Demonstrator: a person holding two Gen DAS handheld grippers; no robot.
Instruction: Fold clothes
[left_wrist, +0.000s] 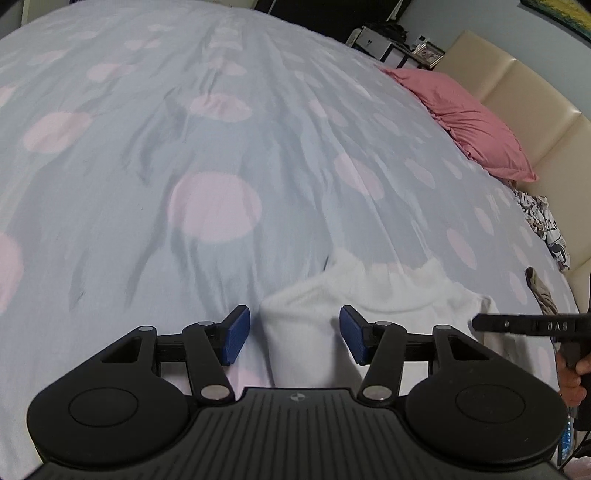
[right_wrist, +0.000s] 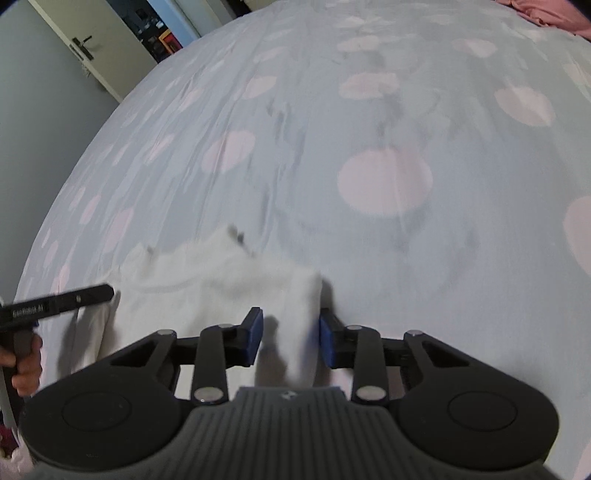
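Observation:
A white garment (left_wrist: 369, 314) lies on the bed's pale blue sheet (left_wrist: 221, 147) with pink dots, near the front edge. My left gripper (left_wrist: 294, 338) is open, and the garment's left folded edge runs between its blue pads (left_wrist: 236, 339). In the right wrist view the same garment (right_wrist: 221, 280) is blurred. Its right folded edge lies between the fingers of my right gripper (right_wrist: 291, 341), which stands open with a narrower gap. Each view shows the other gripper as a dark bar at the garment's far side, held by a hand (right_wrist: 26, 362).
A pink pillow (left_wrist: 469, 122) rests against the cream headboard (left_wrist: 535, 110) at the right. A patterned cloth (left_wrist: 546, 225) and a brownish item (left_wrist: 541, 291) lie near that edge. A door (right_wrist: 85, 48) stands beyond the bed's far left corner. The sheet (right_wrist: 369, 147) stretches wide ahead.

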